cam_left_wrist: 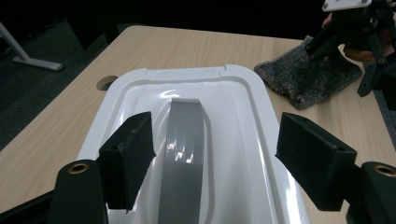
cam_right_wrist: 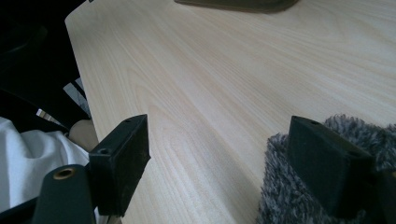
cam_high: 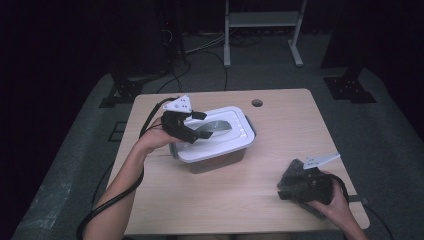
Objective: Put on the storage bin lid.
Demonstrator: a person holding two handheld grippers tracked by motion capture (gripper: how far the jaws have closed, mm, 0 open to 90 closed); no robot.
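We hold left gripper above white box lid mid-table, jaws spread either side of grey handle, not touching. Right gripper near table's right front corner, jaws spread, one pad against grey fuzzy cloth.

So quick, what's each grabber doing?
Left gripper: open, above the box lid's grey handle.
Right gripper: open, beside the grey fuzzy cloth, holding nothing.

Overhead light brightens the table (glare streaks the white lid); surroundings dark, near tongs blurred.
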